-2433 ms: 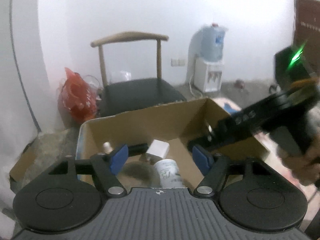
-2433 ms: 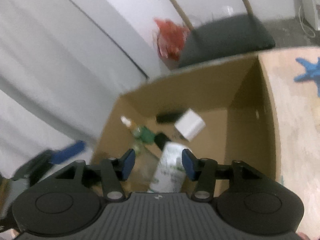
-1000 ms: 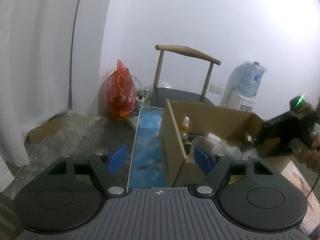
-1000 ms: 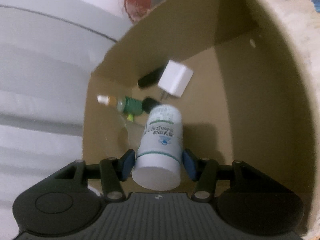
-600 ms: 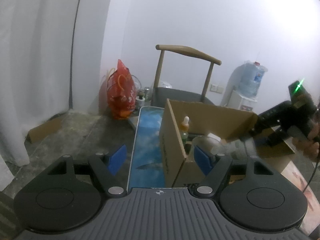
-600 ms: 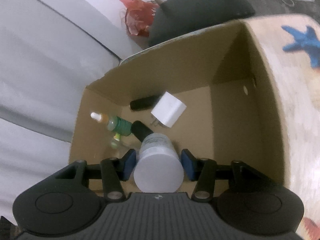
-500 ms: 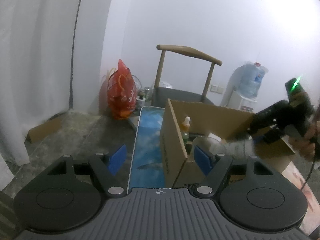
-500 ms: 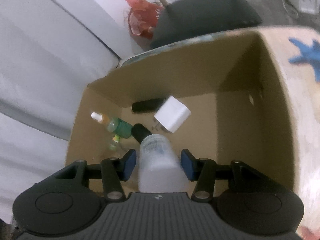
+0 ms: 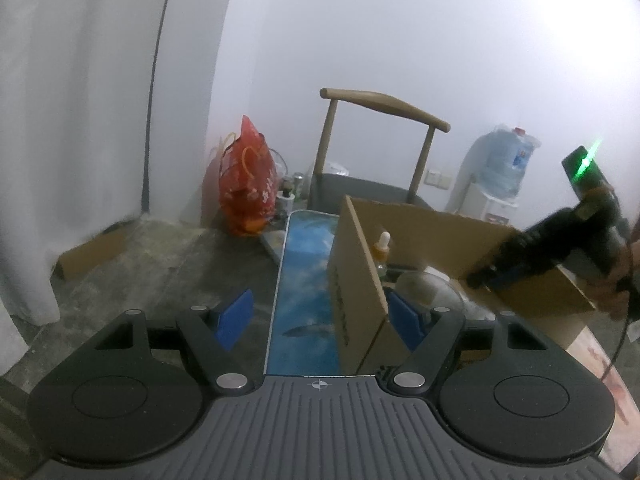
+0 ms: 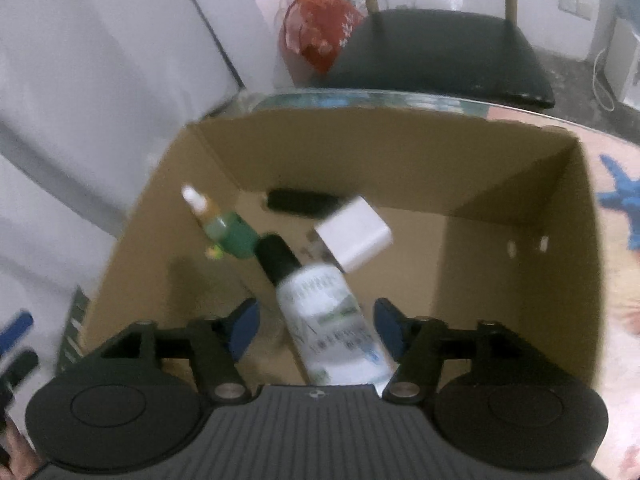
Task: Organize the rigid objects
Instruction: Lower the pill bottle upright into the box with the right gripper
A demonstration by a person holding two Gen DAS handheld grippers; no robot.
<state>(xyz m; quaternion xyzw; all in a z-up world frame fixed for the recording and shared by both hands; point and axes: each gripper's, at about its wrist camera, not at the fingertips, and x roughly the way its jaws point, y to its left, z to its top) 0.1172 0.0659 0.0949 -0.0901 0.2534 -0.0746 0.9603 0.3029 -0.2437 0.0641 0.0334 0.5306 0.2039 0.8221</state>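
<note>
Right gripper (image 10: 314,322) jaws have just been opening, letting go of the bottle (image 10: 332,320) over the box (image 10: 520,280) (left gripper (image 9: 316,318) spread, empty).

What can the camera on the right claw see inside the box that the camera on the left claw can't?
Only the right claw's view looks down into the box: a white bottle with a black cap, a white charger and a black bar. Only the left claw's view shows the water jug, the box's outside wall and the right claw itself. Both show the cardboard box, the dropper bottle, the chair and the red bag.
</note>
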